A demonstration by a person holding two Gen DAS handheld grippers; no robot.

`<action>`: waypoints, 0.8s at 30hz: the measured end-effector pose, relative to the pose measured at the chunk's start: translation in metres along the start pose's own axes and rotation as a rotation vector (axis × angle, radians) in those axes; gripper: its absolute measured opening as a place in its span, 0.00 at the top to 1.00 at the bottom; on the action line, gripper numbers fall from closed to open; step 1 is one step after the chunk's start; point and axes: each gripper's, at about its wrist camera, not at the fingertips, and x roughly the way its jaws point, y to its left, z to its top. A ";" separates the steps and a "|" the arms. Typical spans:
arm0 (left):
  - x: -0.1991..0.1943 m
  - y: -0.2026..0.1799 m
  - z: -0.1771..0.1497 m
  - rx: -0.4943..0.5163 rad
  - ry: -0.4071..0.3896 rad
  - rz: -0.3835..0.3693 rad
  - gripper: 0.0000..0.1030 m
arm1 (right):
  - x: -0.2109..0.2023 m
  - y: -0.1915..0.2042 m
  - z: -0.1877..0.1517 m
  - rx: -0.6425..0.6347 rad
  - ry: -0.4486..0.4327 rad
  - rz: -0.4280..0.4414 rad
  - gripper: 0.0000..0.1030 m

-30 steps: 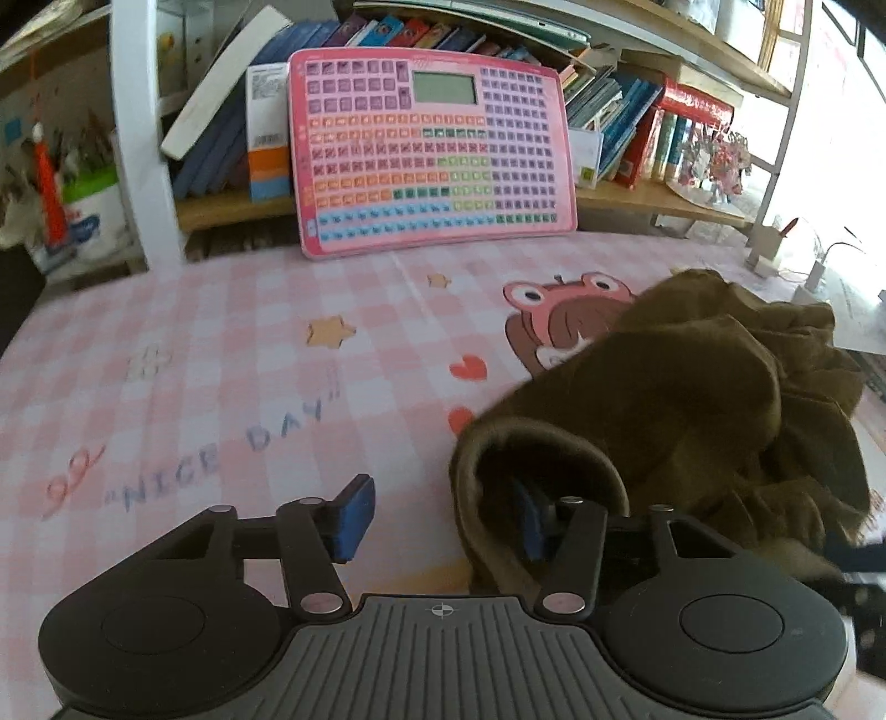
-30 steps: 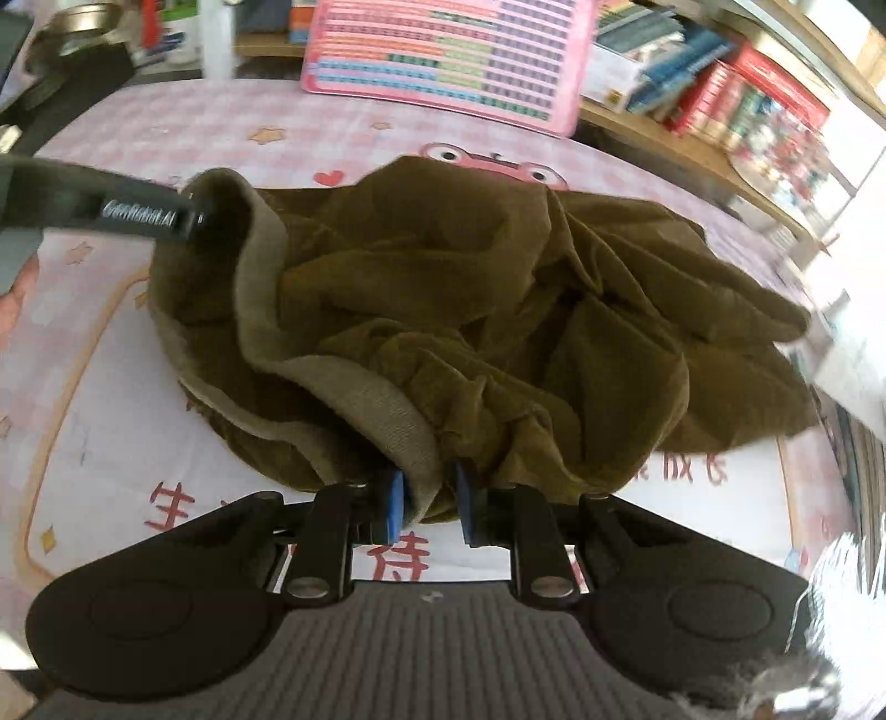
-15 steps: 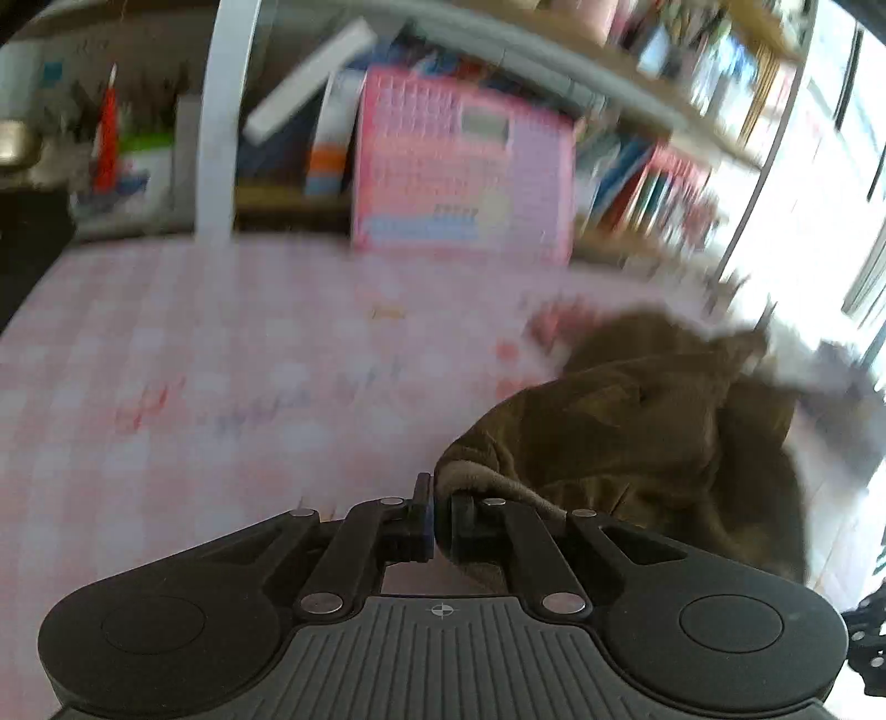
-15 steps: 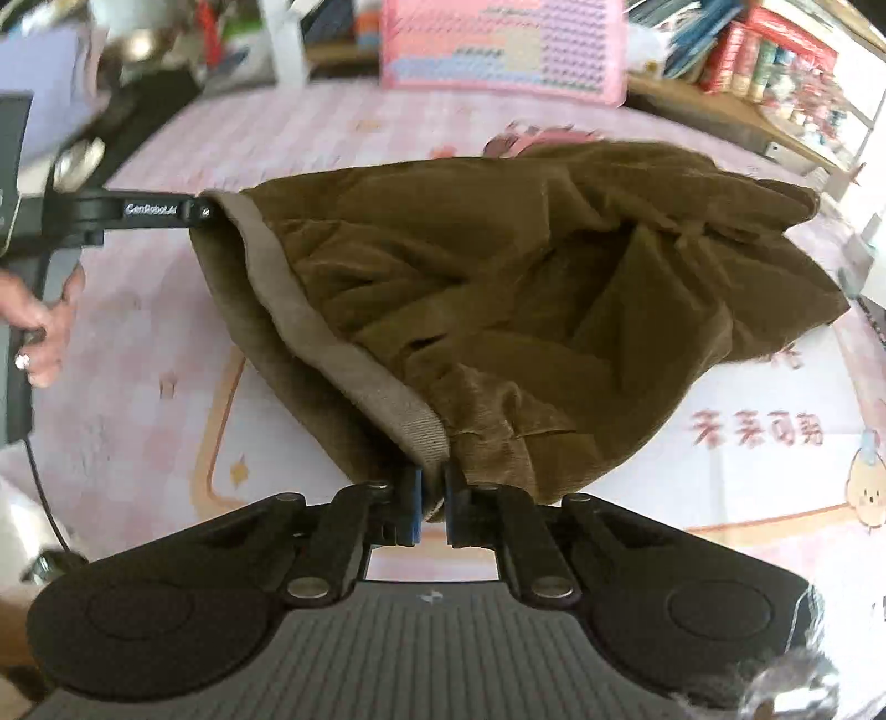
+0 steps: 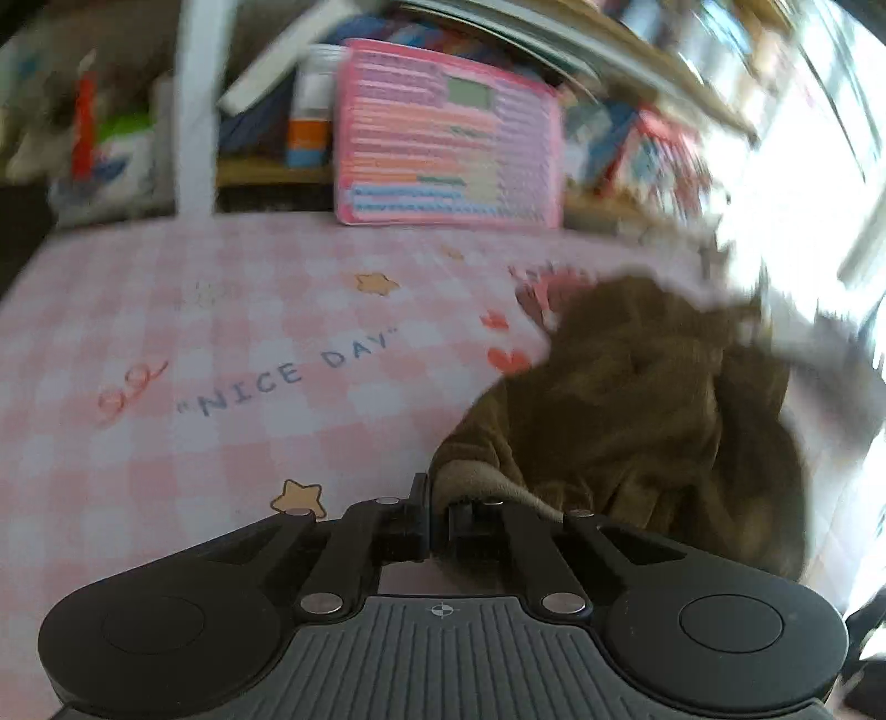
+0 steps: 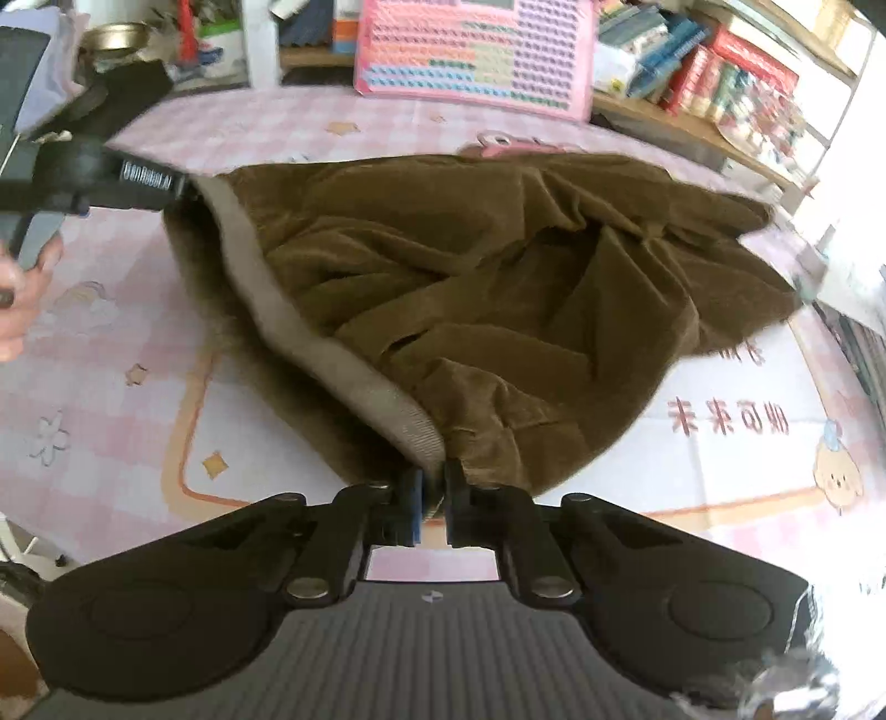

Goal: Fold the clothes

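Observation:
An olive-brown corduroy garment (image 6: 498, 288) with a pale ribbed waistband (image 6: 332, 354) hangs above the pink checked table cover (image 6: 111, 432). My right gripper (image 6: 433, 501) is shut on one end of the waistband. My left gripper (image 5: 437, 518) is shut on the other end; it also shows in the right wrist view (image 6: 183, 185) at the upper left. The waistband is stretched between the two grippers. In the left wrist view the garment (image 5: 637, 421) bunches to the right, blurred.
A pink toy keyboard (image 6: 476, 50) leans against a bookshelf (image 6: 720, 72) at the back. Jars and a bowl (image 6: 116, 36) stand at the back left. A person's hand (image 6: 22, 299) holds the left gripper's handle. The table cover (image 5: 221, 354) lies bare at left.
The left gripper closed on the waistband, having been open around it. Both grippers lifted the garment and moved apart, stretching the waistband. The cloth spread out wider.

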 end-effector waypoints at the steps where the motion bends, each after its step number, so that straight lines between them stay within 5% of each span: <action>1: -0.009 0.004 0.004 -0.043 -0.035 -0.012 0.96 | -0.003 0.000 0.002 -0.005 -0.010 0.023 0.94; 5: -0.055 0.003 0.038 -0.118 -0.221 -0.046 0.96 | -0.031 -0.014 0.031 0.073 -0.074 0.233 0.95; 7: -0.069 -0.005 0.058 -0.114 -0.279 -0.055 0.96 | -0.046 -0.023 0.046 0.062 -0.130 0.242 0.95; 14: -0.023 -0.116 0.135 -0.018 -0.265 -0.240 0.97 | -0.087 -0.122 0.089 0.031 -0.407 -0.220 0.95; 19: -0.044 -0.208 0.221 0.066 -0.513 -0.484 0.97 | -0.187 -0.181 0.122 0.014 -0.740 -0.577 0.95; 21: -0.075 -0.215 0.238 0.072 -0.631 -0.592 0.97 | -0.243 -0.177 0.123 0.016 -0.902 -0.601 0.95; 23: -0.104 -0.215 0.251 0.069 -0.736 -0.687 0.97 | -0.286 -0.164 0.115 0.023 -1.003 -0.509 0.95; 24: -0.111 -0.203 0.251 0.057 -0.753 -0.705 0.96 | -0.266 -0.153 0.113 0.027 -0.935 -0.434 0.95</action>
